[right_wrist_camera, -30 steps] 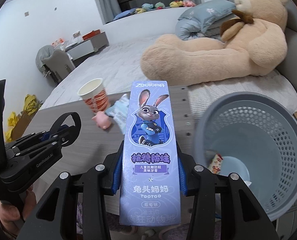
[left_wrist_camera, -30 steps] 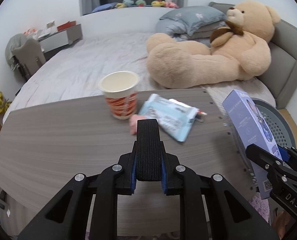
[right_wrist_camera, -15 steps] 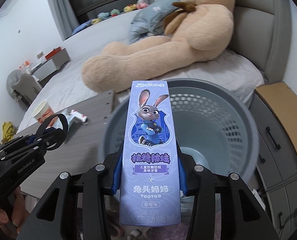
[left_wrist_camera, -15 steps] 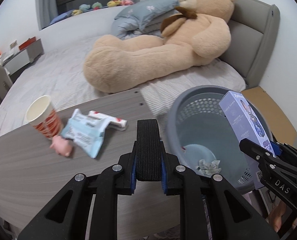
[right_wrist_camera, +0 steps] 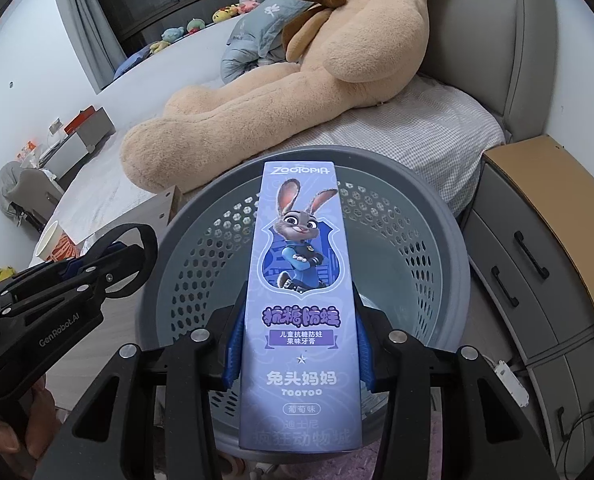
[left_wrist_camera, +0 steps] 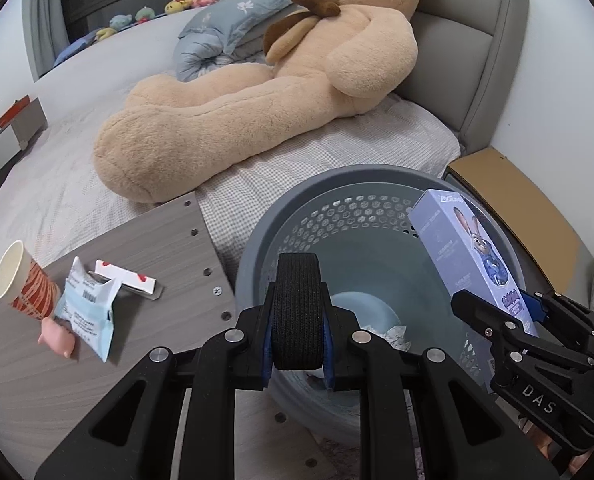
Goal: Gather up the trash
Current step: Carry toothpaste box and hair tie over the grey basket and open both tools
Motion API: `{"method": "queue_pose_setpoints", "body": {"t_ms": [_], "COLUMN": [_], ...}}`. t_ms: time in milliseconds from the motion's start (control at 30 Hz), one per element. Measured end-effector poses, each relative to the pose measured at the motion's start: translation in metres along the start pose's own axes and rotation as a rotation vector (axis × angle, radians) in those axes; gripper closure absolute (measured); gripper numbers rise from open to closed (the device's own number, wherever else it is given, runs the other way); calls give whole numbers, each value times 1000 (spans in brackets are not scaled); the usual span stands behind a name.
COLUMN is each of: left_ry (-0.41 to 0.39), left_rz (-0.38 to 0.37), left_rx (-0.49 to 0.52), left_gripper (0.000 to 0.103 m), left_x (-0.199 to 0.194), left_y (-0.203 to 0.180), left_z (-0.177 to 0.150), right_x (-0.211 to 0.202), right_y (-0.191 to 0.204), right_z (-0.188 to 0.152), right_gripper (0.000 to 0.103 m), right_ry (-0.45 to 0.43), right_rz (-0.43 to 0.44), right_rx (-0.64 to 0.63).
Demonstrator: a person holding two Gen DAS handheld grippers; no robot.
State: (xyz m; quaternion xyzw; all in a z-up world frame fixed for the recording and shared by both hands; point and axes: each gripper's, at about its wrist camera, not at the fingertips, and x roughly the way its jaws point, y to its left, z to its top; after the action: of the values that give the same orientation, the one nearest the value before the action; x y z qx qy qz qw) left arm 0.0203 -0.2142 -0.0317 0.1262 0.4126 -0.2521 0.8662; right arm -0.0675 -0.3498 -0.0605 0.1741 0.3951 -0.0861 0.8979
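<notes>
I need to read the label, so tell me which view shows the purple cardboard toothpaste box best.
The right wrist view: the purple cardboard toothpaste box faces the camera squarely, its rabbit picture and print sharp, clamped in the right gripper. The left wrist view shows the box only at an angle, small, near the right edge.

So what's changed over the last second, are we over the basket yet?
Both grippers swung from the table to the basket. The right gripper now holds the purple box over its opening, and the left gripper, clamped on a black band, is over it too. Neither grip changed. The cup, blue packet and pink toy stayed put on the table.
</notes>
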Motion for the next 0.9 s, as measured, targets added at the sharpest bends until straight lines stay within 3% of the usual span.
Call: {"method": "queue_pose_setpoints", "body": {"t_ms": [233,400,467,533,700,900], "left_ry": [25,34,30,15,7,0], "left_rz": [0,12,16,29,42,56], "left_rx": [6,-1,-4,-9,-17,-38], "left_gripper": [83,69,59,42,41,31], "left_x": [9,11,10,7,2,-3], "left_y": [-7,-7,-6,-5,-1,4], "left_z": [4,3,2,1,-1,-5], "right_x": [6,4,3,3,4,3], "right_y": [-12,-15,-17,-17,-18,-16], "right_z": [4,5,5,5,4,1], "right_gripper": [59,47,47,47,47,47], "right_ry": [2,-8,-11,-10,-7,-6], "right_rz": [5,4,9,7,9,9], "right_rx": [21,29,36,36,38,37]}}
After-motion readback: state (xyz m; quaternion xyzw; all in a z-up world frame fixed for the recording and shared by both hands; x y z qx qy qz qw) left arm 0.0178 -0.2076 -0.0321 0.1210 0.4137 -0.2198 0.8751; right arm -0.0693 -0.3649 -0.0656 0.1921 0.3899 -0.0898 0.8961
